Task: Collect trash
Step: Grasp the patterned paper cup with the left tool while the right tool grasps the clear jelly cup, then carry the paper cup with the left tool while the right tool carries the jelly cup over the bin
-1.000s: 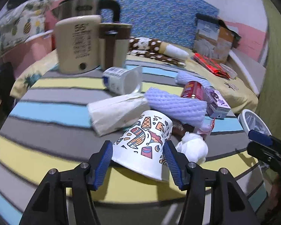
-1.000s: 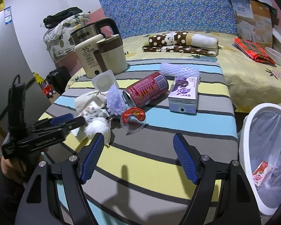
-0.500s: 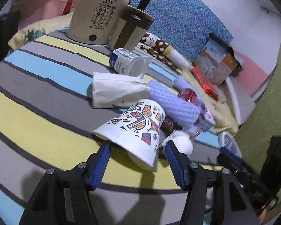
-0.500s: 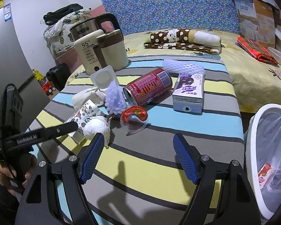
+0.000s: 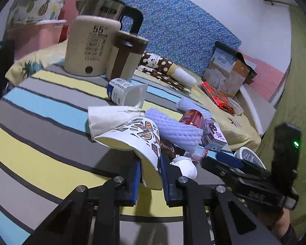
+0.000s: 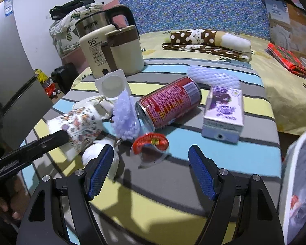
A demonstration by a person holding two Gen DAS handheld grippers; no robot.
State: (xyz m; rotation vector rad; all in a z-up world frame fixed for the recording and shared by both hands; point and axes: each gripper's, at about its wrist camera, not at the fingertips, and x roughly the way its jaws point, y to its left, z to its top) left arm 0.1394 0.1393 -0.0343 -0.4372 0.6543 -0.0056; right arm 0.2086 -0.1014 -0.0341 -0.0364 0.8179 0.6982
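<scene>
The left gripper (image 5: 150,175) has just been closing, and its blue fingers (image 5: 135,180) now clamp the squashed rim wall of the white paper cup with colourful cartoon prints (image 5: 139,140), which lies on its side on the striped table (image 5: 40,110), long axis pointing away toward the litter pile. The right gripper (image 6: 151,173) hangs with fingers wide apart, nothing between them, nearest the red-lidded clear plastic cup (image 6: 151,145). The white mesh trash bin (image 6: 291,175) stands beside the table on the right gripper's side, so the cup has to cross over.
</scene>
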